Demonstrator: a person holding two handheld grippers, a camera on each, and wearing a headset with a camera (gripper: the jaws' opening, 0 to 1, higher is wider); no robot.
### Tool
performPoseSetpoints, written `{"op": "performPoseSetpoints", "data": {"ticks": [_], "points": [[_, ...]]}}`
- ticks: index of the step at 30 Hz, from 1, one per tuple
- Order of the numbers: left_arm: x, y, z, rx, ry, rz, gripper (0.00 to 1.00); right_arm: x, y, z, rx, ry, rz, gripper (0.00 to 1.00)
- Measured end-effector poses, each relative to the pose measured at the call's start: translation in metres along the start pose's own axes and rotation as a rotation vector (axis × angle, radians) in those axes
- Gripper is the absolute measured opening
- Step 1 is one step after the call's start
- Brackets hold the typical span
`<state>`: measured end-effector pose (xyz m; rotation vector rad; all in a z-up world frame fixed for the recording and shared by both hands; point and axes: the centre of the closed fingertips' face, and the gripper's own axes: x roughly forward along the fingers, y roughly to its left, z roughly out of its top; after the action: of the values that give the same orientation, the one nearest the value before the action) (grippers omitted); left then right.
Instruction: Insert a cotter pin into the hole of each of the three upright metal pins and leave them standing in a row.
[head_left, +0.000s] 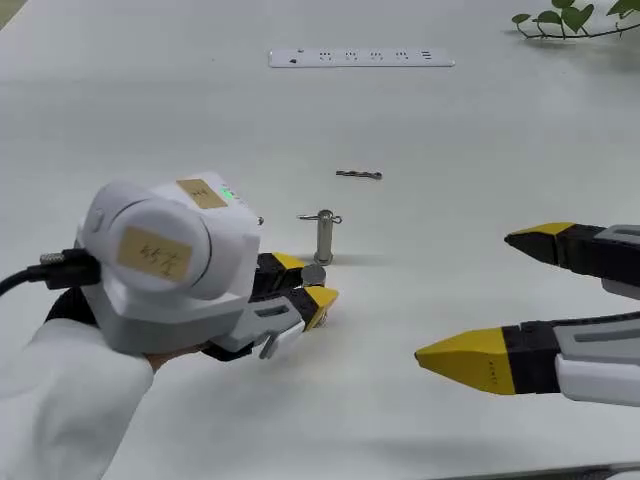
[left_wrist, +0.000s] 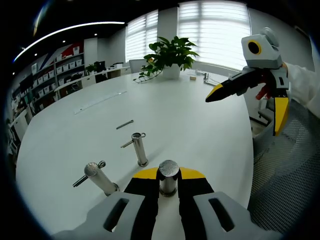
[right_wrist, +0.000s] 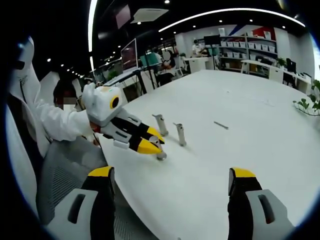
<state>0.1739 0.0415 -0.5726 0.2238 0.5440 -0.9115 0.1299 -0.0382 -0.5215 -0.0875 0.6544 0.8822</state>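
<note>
Left gripper (head_left: 309, 279) is clamping an upright bare pin (left_wrist: 168, 176) in its fingers, near side of desk (head_left: 450, 130). A cottered pin (left_wrist: 138, 148) and a second cottered pin (left_wrist: 98, 176) are standing close by; loose cotter (head_left: 358, 175) lying farther. Right gripper (head_left: 464, 295) is hovering wide open, empty.

White-cased left gripper (head_left: 311, 281), tan tape labels (head_left: 153, 252), black cable (head_left: 30, 275), black jaws with yellow tips, white sleeve (head_left: 60, 400)

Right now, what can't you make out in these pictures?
- Head view: the left gripper hides most of the metal pin in its jaws.
- Left gripper view: the jaws crowd that pin; its hole can't be seen.
- Right gripper view: the two standing pins are too small to judge their holes.
- Head view: the right gripper is cut off by the right edge.
</note>
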Motion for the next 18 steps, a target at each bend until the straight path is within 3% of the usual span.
{"op": "performPoseSetpoints", "data": {"ticks": [6,10,12,18], "points": [[-0.002,-0.001,0.001,-0.016,0.003,-0.022,0.11,-0.001,0.000,-0.001,-0.002,0.005,-0.001,0.92],[-0.009,-0.003,0.005,-0.001,-0.020,-0.047,0.15,-0.001,0.001,-0.001,-0.007,0.007,0.000,0.92],[-0.014,-0.010,0.001,0.032,0.003,-0.096,0.19,-0.002,0.001,0.000,-0.010,0.008,0.001,0.92],[-0.031,-0.017,0.006,0.005,-0.057,-0.131,0.45,-0.002,0.000,-0.001,-0.022,0.021,0.004,0.92]]}}
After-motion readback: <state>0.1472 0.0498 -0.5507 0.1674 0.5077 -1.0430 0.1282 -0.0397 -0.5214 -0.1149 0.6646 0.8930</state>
